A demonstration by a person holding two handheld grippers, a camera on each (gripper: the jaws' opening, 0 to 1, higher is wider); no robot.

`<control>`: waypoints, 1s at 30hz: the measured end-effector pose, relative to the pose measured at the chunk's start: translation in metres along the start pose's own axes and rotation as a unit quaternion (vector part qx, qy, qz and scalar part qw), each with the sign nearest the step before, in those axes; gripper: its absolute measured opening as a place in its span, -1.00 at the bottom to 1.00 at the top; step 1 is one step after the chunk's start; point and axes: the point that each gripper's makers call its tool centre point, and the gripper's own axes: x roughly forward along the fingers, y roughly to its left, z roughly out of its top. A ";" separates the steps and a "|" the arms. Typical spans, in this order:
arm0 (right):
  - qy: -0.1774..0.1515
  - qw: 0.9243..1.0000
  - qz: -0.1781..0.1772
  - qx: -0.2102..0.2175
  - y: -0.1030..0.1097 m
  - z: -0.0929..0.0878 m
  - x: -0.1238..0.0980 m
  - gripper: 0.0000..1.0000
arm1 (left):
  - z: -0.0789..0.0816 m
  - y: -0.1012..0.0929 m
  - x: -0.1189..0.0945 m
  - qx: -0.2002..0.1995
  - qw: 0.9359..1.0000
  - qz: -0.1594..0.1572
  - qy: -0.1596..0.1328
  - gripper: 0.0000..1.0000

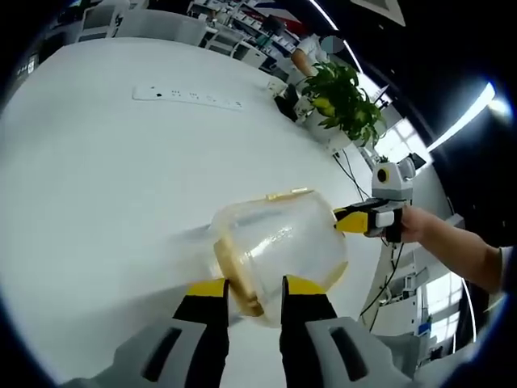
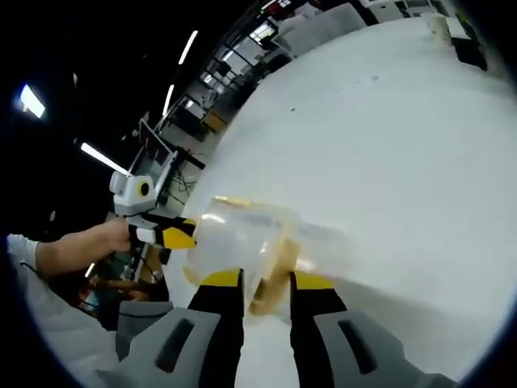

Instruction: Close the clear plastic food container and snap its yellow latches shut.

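The clear plastic container (image 1: 283,242) hangs tilted just over the white table (image 1: 97,186), blurred, between both grippers. My left gripper (image 1: 258,287) is shut on its near end, a yellow latch (image 1: 242,284) sitting between the yellow-tipped jaws. At the far end, the right gripper (image 1: 346,218) pinches the container's edge, held by a hand (image 1: 420,226). In the right gripper view the container (image 2: 242,238) lies crosswise; my right gripper (image 2: 268,281) is shut on its yellowish latch side (image 2: 271,293), and the left gripper (image 2: 179,236) grips the far end.
A white power strip (image 1: 187,97) lies far back on the table. A potted green plant (image 1: 347,101) stands beyond the table's right edge. Office desks and chairs (image 1: 161,24) line the background. A sleeve (image 2: 32,250) reaches in at left.
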 end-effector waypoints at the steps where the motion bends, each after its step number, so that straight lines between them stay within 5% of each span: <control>1: -0.001 1.000 0.001 0.001 0.000 0.000 0.000 -0.65 | 0.000 0.000 0.000 0.000 1.000 0.000 0.000 -0.68; 13: -0.004 0.999 -0.024 -0.021 0.004 -0.002 0.000 -0.59 | 0.000 -0.001 0.002 -0.005 1.000 0.002 0.003 -0.62; 18: 0.016 0.996 -0.055 -0.072 0.007 -0.004 0.002 -0.50 | 0.005 -0.002 0.002 0.049 0.999 0.022 0.006 -0.58; 30: 0.032 0.988 -0.075 -0.131 0.018 -0.003 -0.004 -0.52 | 0.019 -0.007 -0.008 0.187 0.980 0.049 0.037 -0.58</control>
